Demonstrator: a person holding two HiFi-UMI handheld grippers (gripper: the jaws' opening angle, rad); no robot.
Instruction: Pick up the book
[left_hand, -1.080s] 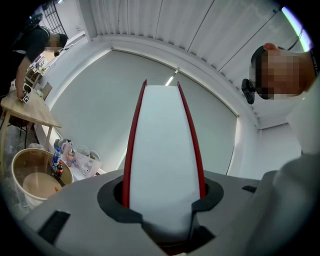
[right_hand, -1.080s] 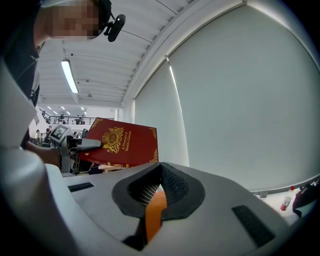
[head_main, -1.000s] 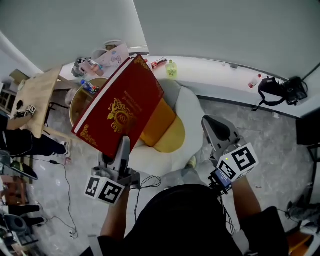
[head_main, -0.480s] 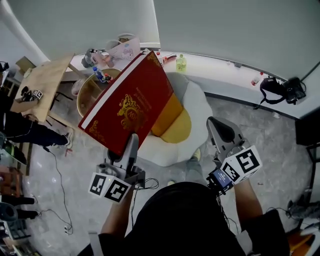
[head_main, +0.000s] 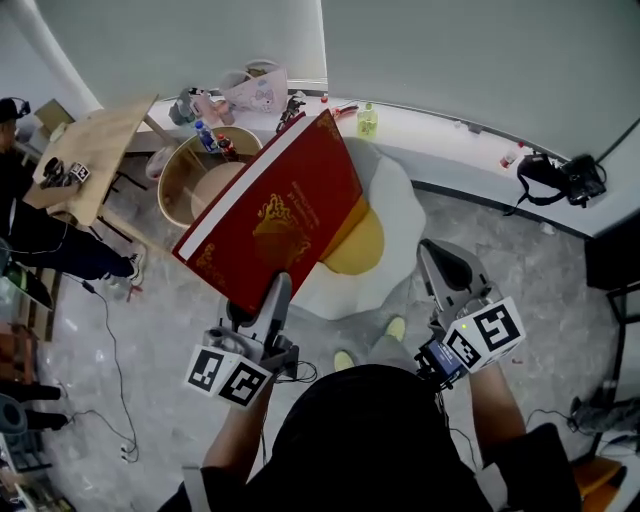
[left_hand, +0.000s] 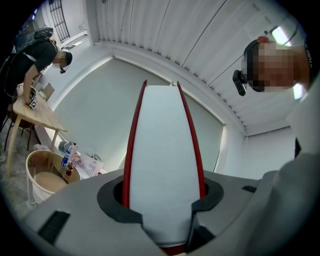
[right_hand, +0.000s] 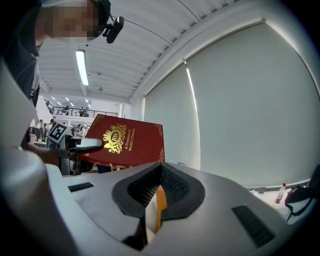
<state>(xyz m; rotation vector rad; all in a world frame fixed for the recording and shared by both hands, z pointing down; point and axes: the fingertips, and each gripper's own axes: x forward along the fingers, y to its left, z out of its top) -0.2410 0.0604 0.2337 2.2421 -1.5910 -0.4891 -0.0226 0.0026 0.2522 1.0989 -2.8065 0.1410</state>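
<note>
The left hand-held gripper clamps the red book aloft by its edge; the right hand-held gripper hangs closed, empty.

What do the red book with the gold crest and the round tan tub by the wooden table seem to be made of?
The red book: stiff hardcover, probably leatherette or cloth over board, matt with shiny gold stamping; no sag though held by one edge. The round tub: likely pale wood or bamboo, judging by its even tan colour; grain is too small to see.
</note>
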